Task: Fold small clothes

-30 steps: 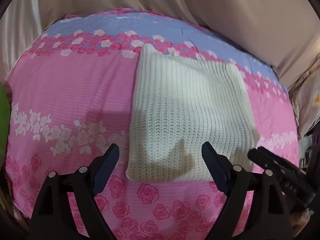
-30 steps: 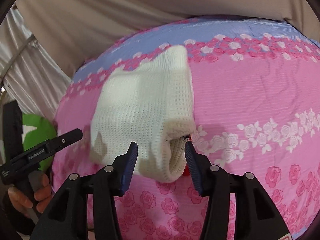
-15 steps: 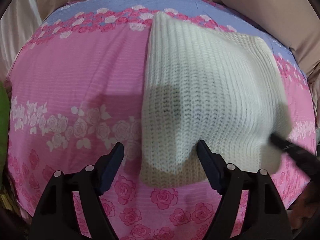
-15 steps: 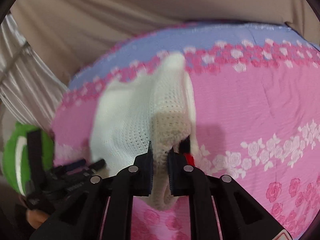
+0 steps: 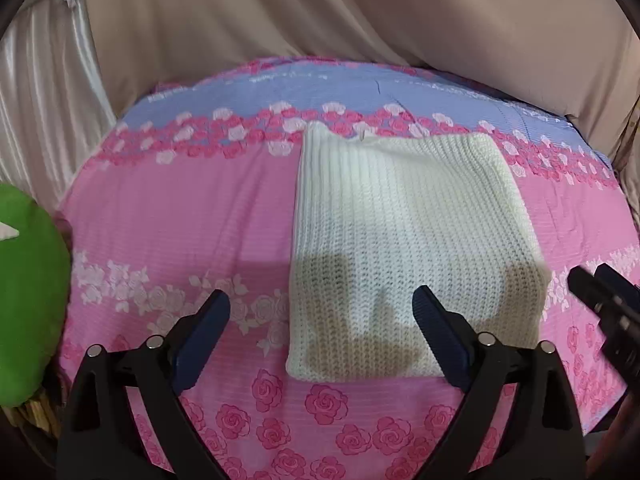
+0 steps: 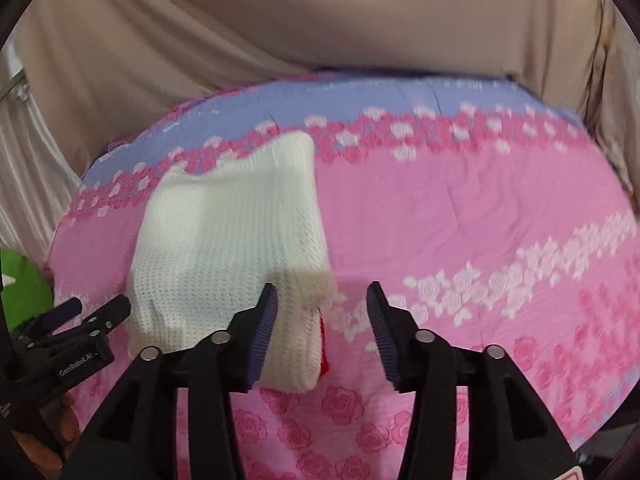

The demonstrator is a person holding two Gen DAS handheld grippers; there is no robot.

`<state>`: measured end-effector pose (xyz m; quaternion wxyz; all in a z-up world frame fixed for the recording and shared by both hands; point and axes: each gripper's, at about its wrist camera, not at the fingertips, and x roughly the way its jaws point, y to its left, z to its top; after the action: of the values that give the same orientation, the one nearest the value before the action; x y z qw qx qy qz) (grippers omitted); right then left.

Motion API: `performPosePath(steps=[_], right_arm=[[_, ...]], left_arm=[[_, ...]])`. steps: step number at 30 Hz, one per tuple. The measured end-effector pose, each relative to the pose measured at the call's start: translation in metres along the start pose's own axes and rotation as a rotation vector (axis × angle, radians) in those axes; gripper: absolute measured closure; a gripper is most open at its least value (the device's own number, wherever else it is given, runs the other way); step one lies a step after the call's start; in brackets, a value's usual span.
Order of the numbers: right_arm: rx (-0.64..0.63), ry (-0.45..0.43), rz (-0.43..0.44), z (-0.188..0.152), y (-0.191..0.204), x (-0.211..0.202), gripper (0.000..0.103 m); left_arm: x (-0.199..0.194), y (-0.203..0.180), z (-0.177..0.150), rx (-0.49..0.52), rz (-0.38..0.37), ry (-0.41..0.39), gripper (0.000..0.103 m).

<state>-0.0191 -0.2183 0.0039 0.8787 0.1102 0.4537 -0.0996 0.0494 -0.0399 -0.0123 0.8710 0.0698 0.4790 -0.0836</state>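
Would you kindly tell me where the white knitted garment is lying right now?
The white knitted garment lies folded on the pink flowered bedsheet, right of centre in the left wrist view, its far edge near the sheet's blue band, held by neither gripper.

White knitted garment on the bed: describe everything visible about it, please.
The white knitted garment is cream-white, chunky ribbed knit, folded into a thick, roughly rectangular bundle. It lies flat on the pink rose-print bedsheet, its far edge reaching the sheet's blue band. Layered folded edges show at its near right corner, where something small and red peeks out. Neither hand-held gripper touches it; their shadows fall on its near part.
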Motion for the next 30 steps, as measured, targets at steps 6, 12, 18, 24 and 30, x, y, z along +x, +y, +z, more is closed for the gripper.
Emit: performPosePath(steps=[6,12,18,24,30], right_arm=[[-0.05,0.057,-0.022,-0.013,0.018,0.011,0.048],[-0.016,0.084,-0.052,-0.021,0.016,0.017,0.048],[-0.039,0.077,-0.053,-0.023,0.022,0.015,0.046],[-0.044,0.067,-0.061,-0.023,0.025,0.012,0.046],[-0.043,0.077,-0.072,-0.024,0.023,0.012,0.046]], left_arm=[[0.002,-0.011,-0.007,0.004,0.029,0.008,0.012],[0.001,-0.015,-0.013,0.009,0.059,0.001,0.012],[-0.002,-0.022,-0.014,0.018,0.073,-0.011,0.012],[-0.008,-0.027,-0.013,0.027,0.089,-0.035,0.012],[-0.008,-0.029,-0.014,0.018,0.103,-0.034,0.012]])
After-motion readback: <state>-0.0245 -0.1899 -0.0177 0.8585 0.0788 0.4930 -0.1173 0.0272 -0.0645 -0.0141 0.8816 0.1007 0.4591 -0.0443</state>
